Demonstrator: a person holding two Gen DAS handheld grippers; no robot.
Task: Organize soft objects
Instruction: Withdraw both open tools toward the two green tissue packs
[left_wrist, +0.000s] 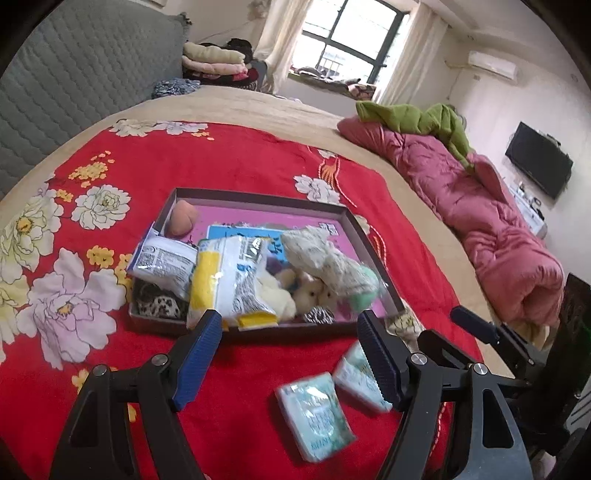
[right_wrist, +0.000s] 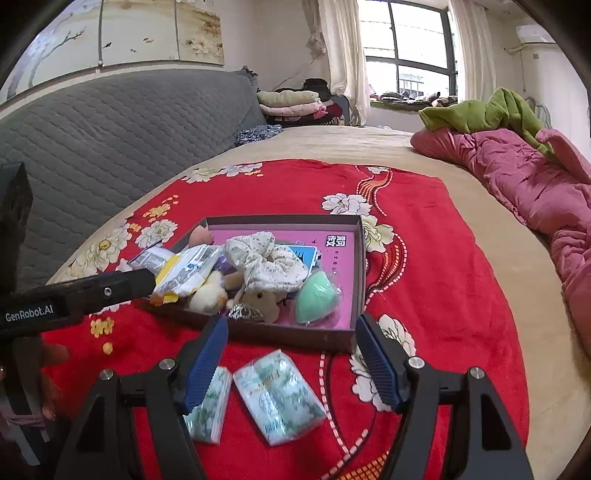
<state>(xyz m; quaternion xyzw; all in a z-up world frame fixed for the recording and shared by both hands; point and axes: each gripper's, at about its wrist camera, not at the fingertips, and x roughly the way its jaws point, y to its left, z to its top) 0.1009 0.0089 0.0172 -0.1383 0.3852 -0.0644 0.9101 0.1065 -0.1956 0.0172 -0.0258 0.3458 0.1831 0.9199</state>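
A shallow dark box (left_wrist: 352, 221) with a pink bottom lies on the red flowered blanket (left_wrist: 221, 158); it also shows in the right wrist view (right_wrist: 360, 266). It holds tissue packs, a cream scrunchie (right_wrist: 266, 260), a green sponge (right_wrist: 317, 297), plush toys and a peach sponge (left_wrist: 181, 218). Two pale green tissue packs (left_wrist: 314, 417) (left_wrist: 356, 376) lie on the blanket in front of the box, also seen in the right wrist view (right_wrist: 279, 402) (right_wrist: 208, 410). My left gripper (left_wrist: 290, 325) is open and empty above them. My right gripper (right_wrist: 291, 328) is open and empty over the same packs.
A pink quilt (left_wrist: 480, 218) with a green garment (left_wrist: 417, 118) lies along the bed's right side. A grey padded headboard (right_wrist: 110, 125) stands at the left. Folded clothes (right_wrist: 291, 103) are stacked beyond the bed. The left gripper's body (right_wrist: 74, 295) reaches in from the left.
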